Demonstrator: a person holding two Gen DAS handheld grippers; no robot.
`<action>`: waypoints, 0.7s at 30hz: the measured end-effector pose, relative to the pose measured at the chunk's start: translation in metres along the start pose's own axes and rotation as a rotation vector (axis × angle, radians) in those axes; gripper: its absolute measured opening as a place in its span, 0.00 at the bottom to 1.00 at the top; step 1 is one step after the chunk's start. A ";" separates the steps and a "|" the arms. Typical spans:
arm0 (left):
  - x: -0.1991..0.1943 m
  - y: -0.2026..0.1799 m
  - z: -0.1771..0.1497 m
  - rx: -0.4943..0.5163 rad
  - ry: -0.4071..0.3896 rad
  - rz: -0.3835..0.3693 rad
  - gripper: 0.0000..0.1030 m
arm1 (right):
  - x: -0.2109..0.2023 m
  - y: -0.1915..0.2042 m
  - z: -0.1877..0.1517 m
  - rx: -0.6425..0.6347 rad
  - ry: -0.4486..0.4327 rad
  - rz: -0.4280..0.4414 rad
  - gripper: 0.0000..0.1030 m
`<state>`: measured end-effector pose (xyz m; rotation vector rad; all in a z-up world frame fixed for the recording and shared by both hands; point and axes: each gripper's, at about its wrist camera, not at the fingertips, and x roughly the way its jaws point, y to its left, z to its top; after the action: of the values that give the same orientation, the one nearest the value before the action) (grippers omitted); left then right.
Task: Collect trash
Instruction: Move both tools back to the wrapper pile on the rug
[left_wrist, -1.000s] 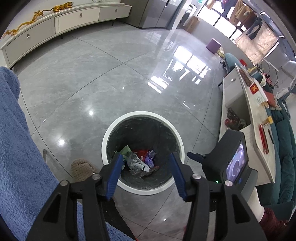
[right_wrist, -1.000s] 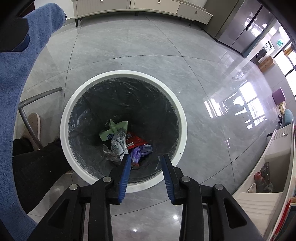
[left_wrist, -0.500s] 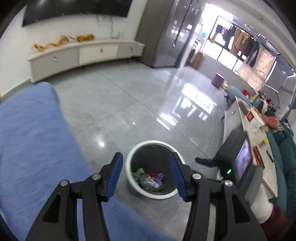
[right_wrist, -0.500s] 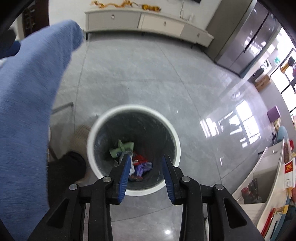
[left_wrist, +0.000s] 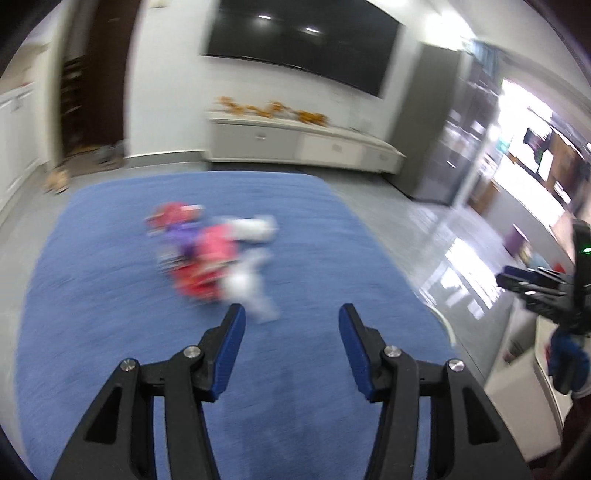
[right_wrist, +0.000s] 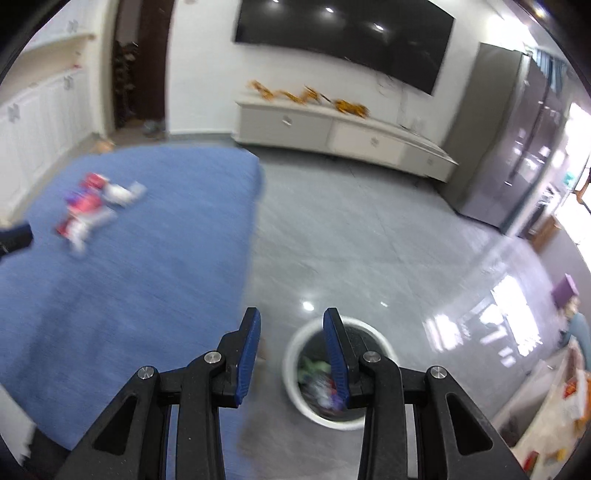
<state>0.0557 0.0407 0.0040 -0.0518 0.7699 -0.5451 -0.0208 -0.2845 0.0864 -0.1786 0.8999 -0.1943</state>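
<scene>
Both tools are empty: left gripper (left_wrist: 291, 321) wide apart, right gripper (right_wrist: 291, 332) narrower. I'm between loads; next, reach the wrappers (left_wrist: 210, 254) on the blue cloth (left_wrist: 110, 332).

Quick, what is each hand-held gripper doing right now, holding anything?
Left hand-held gripper: open, holding nothing.
Right hand-held gripper: open, narrower gap, holding nothing.

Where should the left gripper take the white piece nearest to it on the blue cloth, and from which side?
Probably from above: the white piece lies flat on the blue cloth, just ahead of the open left gripper. Pinch across its narrow end. Blur hides its exact shape.
</scene>
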 end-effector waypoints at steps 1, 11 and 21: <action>-0.004 0.015 -0.004 -0.022 -0.006 0.018 0.49 | 0.000 0.010 0.006 -0.006 -0.007 0.029 0.32; 0.005 0.089 -0.017 -0.148 0.016 -0.001 0.48 | 0.031 0.107 0.052 -0.071 0.008 0.263 0.32; 0.085 0.077 0.011 -0.135 0.101 -0.051 0.45 | 0.098 0.154 0.087 -0.120 0.059 0.365 0.32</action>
<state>0.1472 0.0637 -0.0614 -0.1704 0.9051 -0.5462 0.1210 -0.1532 0.0291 -0.1172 0.9870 0.1947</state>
